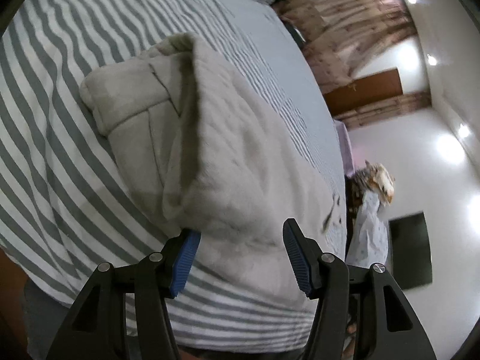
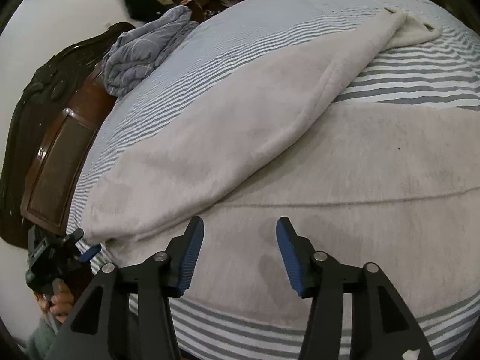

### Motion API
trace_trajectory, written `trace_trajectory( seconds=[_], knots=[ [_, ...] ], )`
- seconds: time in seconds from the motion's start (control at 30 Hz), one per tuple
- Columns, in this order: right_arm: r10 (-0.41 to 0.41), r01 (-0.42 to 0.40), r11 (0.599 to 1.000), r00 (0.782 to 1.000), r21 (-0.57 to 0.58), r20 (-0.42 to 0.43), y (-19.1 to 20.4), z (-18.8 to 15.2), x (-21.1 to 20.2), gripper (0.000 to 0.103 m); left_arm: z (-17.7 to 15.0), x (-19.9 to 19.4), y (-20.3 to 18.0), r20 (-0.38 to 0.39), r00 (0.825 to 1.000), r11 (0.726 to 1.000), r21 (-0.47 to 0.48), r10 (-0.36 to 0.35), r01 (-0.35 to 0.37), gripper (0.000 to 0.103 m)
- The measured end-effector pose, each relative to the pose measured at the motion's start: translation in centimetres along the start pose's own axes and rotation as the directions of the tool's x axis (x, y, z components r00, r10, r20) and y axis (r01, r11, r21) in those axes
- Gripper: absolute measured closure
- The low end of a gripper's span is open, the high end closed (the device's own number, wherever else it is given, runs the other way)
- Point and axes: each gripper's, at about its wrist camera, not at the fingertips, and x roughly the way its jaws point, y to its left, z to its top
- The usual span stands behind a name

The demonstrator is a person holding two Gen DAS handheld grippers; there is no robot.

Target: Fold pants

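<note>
Your pants (image 2: 270, 138) lie spread on the striped bedsheet (image 2: 420, 81), pale grey fleece, one leg folded diagonally across the other, its long soft edge running up and away from your right fingers. Their near hem edge sits just ahead of your right gripper (image 2: 240, 255), whose blue ribbed pads (image 2: 187, 262) stand wide apart, nothing between them, hovering over the cloth. Your left gripper (image 1: 240, 258) is spread wide too; its left pad (image 1: 184, 262) sits at the corner of the fleece (image 1: 228, 162), but gripping nothing. Beyond the left fingertips the folded waist end bunches thick and rounded. Open striped sheet lies around the fleece. Past your right fingers, a crumpled blue blanket (image 2: 144, 51) by the dark wooden headboard (image 2: 54, 138).
</note>
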Motion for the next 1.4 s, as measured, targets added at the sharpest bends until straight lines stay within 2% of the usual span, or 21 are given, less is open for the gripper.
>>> trace_trajectory(
  seconds=[0.17, 0.23, 0.43, 0.53, 0.63, 0.73, 0.87, 1.1, 1.27, 1.4],
  knots=[
    [-0.025, 0.026, 0.997, 1.000, 0.074, -0.004, -1.5, 2.5, 1.9, 0.055, 1.0, 0.7, -0.5, 0.030, 0.999, 1.000, -0.018, 0.025, -0.024, 0.049],
    [-0.041, 0.041, 0.993, 0.999, 0.114, -0.007, -2.4, 3.6, 2.8, 0.055, 1.2, 0.9, -0.7, 0.037, 0.999, 0.999, -0.016, 0.038, -0.038, 0.057],
    [-0.063, 0.054, 0.970, 0.998, 0.237, 0.031, -5.5, 7.6, 4.2, 0.055, 2.1, 0.9, -1.0, 0.060, 0.997, 0.999, -0.024, 0.046, -0.044, 0.069],
    [-0.058, 0.045, 0.963, 0.997, 0.264, 0.043, -6.8, 9.8, 5.0, 0.065, 2.7, 1.0, -1.5, 0.063, 0.996, 0.998, -0.013, 0.059, -0.058, 0.073],
    [-0.102, 0.087, 0.970, 0.993, 0.225, 0.052, -7.0, 11.4, 5.1, 0.093, 3.7, 1.1, -2.7, 0.071, 0.994, 0.996, 0.007, 0.083, -0.084, 0.077],
    [-0.095, 0.076, 0.976, 0.992, 0.206, 0.082, -6.5, 12.3, 3.8, 0.095, 4.6, 1.1, -4.5, 0.093, 0.992, 0.995, 0.044, 0.089, -0.093, 0.079],
    [-0.081, 0.054, 0.983, 0.986, 0.176, 0.146, -5.3, 12.1, 0.6, 0.096, 7.2, 0.6, -7.6, 0.121, 0.989, 0.987, 0.125, 0.090, -0.105, 0.080],
    [-0.002, -0.029, 0.990, 0.975, 0.136, 0.220, -2.2, 9.6, -5.4, 0.097, 12.9, 0.2, -10.8, 0.132, 0.987, 0.976, 0.186, 0.089, -0.113, 0.081],
    [0.024, -0.051, 0.992, 0.975, 0.118, 0.219, -0.5, 5.8, -7.4, 0.097, 15.1, 0.7, -10.5, 0.099, 0.991, 0.974, 0.196, 0.092, -0.110, 0.081],
    [0.022, -0.038, 0.994, 0.988, 0.102, 0.156, 0.3, 2.0, -6.5, 0.097, 14.8, 0.1, -9.2, 0.073, 0.991, 0.957, 0.261, 0.108, -0.124, 0.081]
  ],
)
